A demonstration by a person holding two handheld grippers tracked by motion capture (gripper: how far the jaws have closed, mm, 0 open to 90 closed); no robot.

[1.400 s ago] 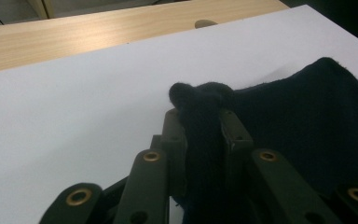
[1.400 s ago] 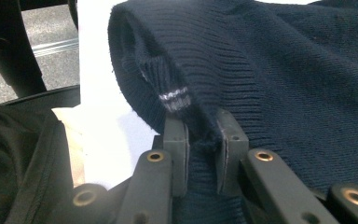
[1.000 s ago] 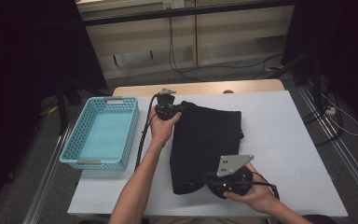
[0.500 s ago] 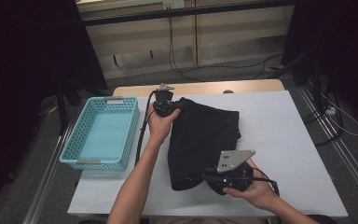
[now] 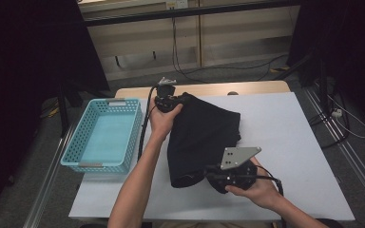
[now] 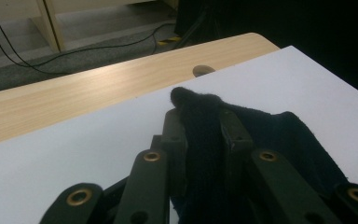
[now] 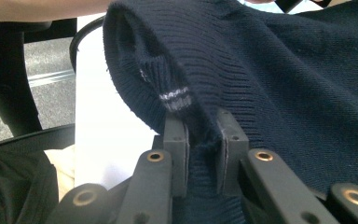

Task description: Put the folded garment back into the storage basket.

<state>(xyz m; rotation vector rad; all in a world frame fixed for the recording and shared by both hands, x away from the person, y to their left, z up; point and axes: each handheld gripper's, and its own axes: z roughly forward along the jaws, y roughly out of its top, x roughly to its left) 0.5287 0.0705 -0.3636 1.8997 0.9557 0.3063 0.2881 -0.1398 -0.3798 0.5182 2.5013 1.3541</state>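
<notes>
No brand, label or readable writing shows on anything; the only marking is a pale double stripe on a ribbed inner band of the dark navy knitted sweater (image 7: pixel 279 70), just beyond the right tool's jaws.

The sweater lies folded on the white desk (image 5: pixel 285 123), stretched between the two tools. The left tool (image 5: pixel 171 101) is clenched on its far corner: in the left gripper view a ridge of dark fabric (image 6: pixel 205 140) runs up between the jaws and pokes out past their tips. The left arm reaches forward, nearly straight, hand wrapped around the tool's body.

The right tool (image 5: pixel 208 175) is clamped on the near edge of the sweater, knit bunched between its jaws. The right hand (image 5: pixel 256 187) cradles it from below, low over the near edge of the desk, forearm angled inward.

A turquoise plastic basket (image 5: pixel 81 156) sits to the left of the left arm, apart from the sweater.
</notes>
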